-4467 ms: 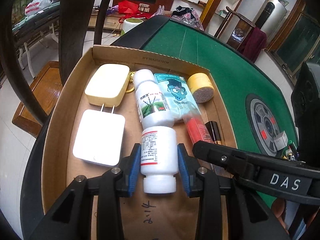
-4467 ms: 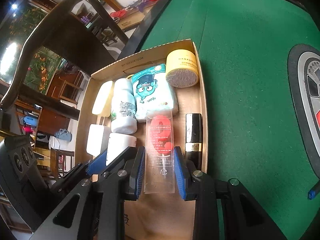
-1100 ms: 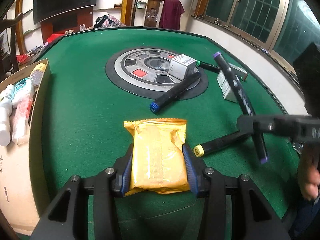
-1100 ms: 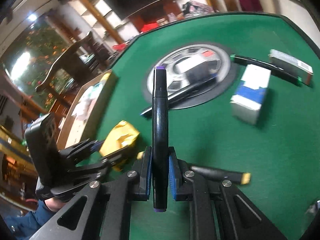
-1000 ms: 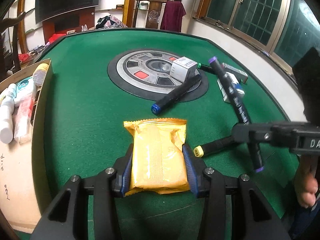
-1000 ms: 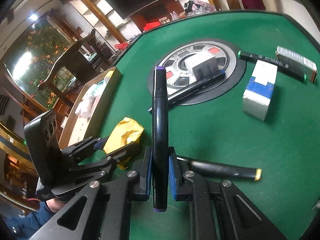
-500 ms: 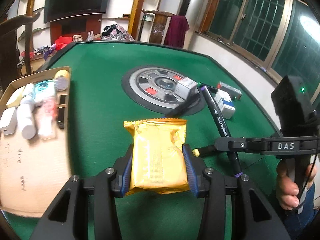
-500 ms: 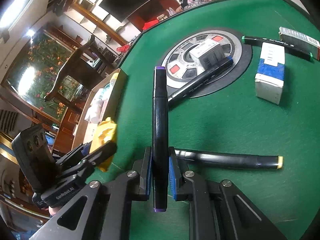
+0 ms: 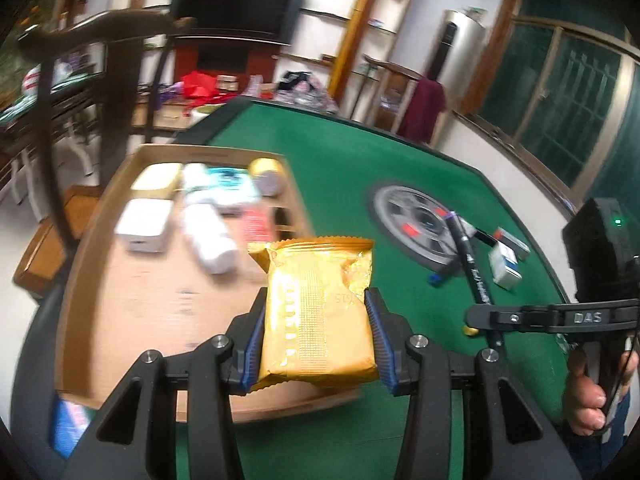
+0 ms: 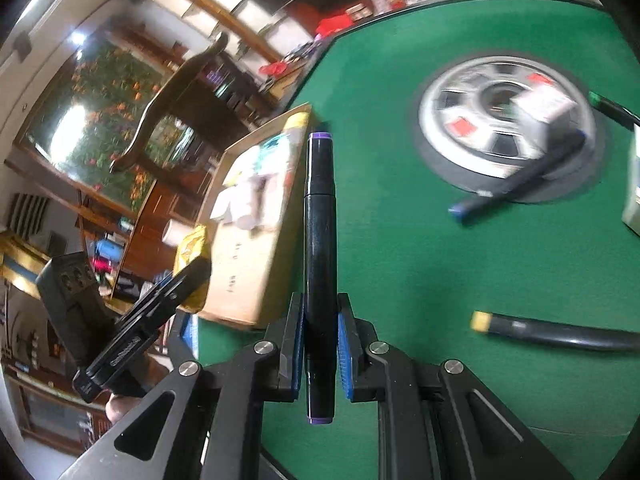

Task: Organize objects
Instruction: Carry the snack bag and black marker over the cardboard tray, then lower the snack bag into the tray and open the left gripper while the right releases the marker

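My left gripper (image 9: 316, 336) is shut on a gold snack packet (image 9: 316, 312) and holds it in the air over the near right edge of a cardboard tray (image 9: 120, 292). My right gripper (image 10: 319, 346) is shut on a black marker with purple ends (image 10: 319, 240), held above the green felt to the right of the tray (image 10: 244, 276). The marker also shows in the left wrist view (image 9: 470, 262). The left gripper and packet show at the left of the right wrist view (image 10: 192, 252).
The tray holds white bottles (image 9: 208, 236), a white charger (image 9: 144, 228), a yellow case (image 9: 154, 176) and a round yellow jar (image 9: 268, 174). On the felt lie a blue-capped marker (image 10: 516, 184), a yellow-capped marker (image 10: 556, 332), small boxes (image 9: 506, 264) and a round centre plate (image 10: 500, 120). A dark chair (image 9: 80, 92) stands behind the tray.
Both grippers have swung left toward the cardboard tray, each carrying its object. The packet now hangs over the tray's edge and the view is blurred by the motion.
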Available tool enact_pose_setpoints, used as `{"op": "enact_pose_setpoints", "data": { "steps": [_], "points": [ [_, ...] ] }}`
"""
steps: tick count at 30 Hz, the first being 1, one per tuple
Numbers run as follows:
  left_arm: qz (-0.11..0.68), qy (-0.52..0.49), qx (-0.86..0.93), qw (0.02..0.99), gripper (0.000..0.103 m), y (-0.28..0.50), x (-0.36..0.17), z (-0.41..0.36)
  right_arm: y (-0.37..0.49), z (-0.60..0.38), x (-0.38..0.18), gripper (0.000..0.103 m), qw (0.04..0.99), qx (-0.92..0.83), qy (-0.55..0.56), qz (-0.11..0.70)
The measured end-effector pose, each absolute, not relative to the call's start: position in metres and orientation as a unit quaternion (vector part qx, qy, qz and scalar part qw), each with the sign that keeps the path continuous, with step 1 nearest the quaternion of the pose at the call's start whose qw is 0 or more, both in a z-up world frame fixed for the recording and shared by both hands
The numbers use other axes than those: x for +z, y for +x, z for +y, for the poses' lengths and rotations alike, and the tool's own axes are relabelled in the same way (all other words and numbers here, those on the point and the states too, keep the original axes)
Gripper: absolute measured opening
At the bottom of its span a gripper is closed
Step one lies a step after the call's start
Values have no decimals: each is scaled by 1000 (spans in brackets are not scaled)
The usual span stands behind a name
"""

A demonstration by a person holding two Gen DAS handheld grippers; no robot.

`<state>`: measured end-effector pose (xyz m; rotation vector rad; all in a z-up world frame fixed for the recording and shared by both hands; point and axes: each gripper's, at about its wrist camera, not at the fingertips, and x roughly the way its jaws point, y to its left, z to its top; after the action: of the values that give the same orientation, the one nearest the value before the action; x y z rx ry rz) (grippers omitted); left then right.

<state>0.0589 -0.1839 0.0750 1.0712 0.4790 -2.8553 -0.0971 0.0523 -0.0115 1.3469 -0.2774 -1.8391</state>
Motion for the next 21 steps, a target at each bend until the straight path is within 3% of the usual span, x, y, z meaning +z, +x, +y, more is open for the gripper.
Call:
{"op": "enact_pose_setpoints", "data": {
  "steps": [10, 21],
  "points": [
    [193, 366, -906, 85, 45, 77, 65, -257, -87, -63, -7, 16, 444, -690, 570, -40],
    [204, 411, -882, 107, 45, 77, 47, -299, -86, -137, -41, 16, 448, -641, 623, -24]
  ]
}}
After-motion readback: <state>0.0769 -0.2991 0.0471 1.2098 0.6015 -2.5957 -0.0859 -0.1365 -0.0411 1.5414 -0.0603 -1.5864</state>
